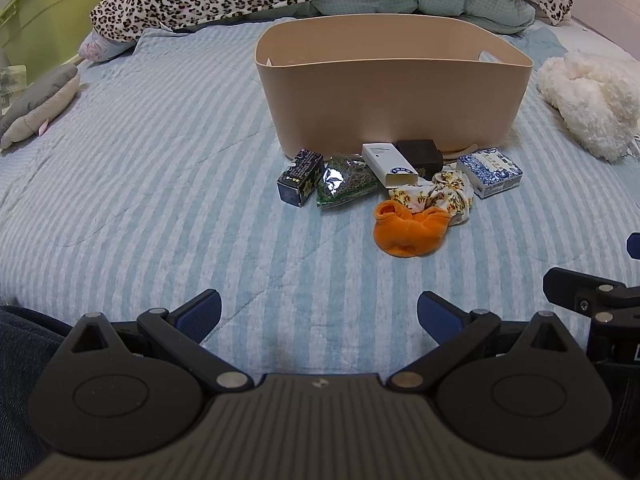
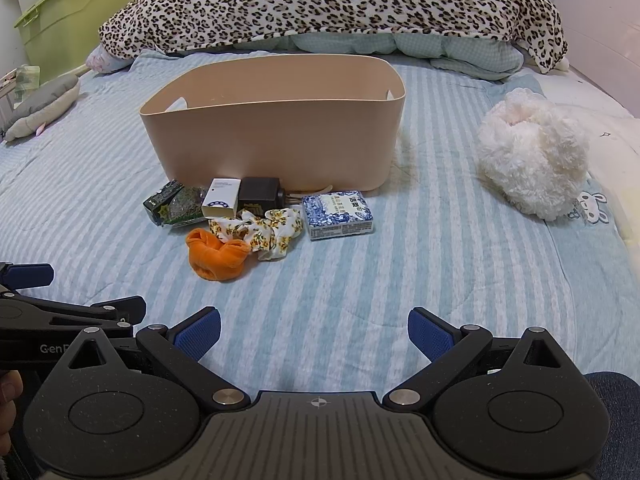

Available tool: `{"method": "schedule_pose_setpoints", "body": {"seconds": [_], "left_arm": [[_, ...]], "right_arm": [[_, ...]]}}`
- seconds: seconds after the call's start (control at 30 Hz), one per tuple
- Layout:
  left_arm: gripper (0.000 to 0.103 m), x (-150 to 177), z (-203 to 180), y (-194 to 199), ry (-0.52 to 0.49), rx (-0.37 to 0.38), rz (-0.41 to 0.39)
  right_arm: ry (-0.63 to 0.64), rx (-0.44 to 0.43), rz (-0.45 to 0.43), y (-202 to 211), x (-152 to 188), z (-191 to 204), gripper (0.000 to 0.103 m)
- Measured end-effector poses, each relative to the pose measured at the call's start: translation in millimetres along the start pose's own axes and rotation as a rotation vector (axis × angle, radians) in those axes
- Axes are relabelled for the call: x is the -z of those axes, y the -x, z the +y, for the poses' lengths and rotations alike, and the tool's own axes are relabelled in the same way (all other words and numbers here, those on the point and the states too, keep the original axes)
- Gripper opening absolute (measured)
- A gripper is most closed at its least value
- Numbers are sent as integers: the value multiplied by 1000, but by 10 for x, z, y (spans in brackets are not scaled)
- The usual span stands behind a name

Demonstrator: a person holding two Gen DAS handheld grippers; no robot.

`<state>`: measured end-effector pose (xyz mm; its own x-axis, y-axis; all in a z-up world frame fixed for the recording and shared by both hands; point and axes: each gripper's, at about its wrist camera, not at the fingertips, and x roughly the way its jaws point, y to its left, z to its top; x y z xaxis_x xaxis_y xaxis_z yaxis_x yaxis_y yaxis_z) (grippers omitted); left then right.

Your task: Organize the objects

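A beige plastic bin (image 1: 394, 96) (image 2: 276, 136) stands on the striped bed. In front of it lie a dark small box (image 1: 300, 176) (image 2: 160, 202), a green foil packet (image 1: 346, 186) (image 2: 186, 206), a white box (image 1: 390, 164) (image 2: 220, 202), a black charger (image 1: 420, 154) (image 2: 260, 196), a blue-white patterned box (image 1: 490, 172) (image 2: 338, 214), a floral scrunchie (image 1: 440, 196) (image 2: 260, 230) and an orange sock (image 1: 408, 232) (image 2: 218, 258). My left gripper (image 1: 319, 318) is open and empty, low over the bed, short of the pile. My right gripper (image 2: 314, 332) is open and empty beside it.
A white plush toy (image 1: 592, 100) (image 2: 532, 152) lies right of the bin. A grey plush (image 1: 36, 108) (image 2: 40, 106) lies at the left edge. A leopard-print blanket (image 2: 332, 4) is heaped behind the bin. A green storage box (image 2: 72, 16) stands at the back left.
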<state>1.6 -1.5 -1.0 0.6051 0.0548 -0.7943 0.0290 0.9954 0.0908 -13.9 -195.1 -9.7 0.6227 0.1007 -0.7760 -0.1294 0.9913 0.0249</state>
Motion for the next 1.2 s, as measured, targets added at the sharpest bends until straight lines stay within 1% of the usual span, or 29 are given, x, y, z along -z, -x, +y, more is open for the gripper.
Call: {"method": "schedule_pose_setpoints", "body": {"seconds": [0.3, 0.6, 0.73, 0.97, 1.2], "left_arm": [[103, -62, 45, -73, -7, 10, 8], [103, -213, 119, -226, 11, 13, 10], [103, -298, 166, -334, 20, -3, 14], [103, -461, 275, -575, 32, -18, 20], [103, -549, 461, -905, 59, -47, 66]], "right_arm": [[-3, -4, 3, -41, -35, -21, 102], [-21, 1, 3, -173, -215, -84, 101], [-23, 11, -6, -291, -318, -138, 101], [7, 47, 20, -590, -484, -217, 99], [37, 76, 56, -906, -613, -290, 96]]}}
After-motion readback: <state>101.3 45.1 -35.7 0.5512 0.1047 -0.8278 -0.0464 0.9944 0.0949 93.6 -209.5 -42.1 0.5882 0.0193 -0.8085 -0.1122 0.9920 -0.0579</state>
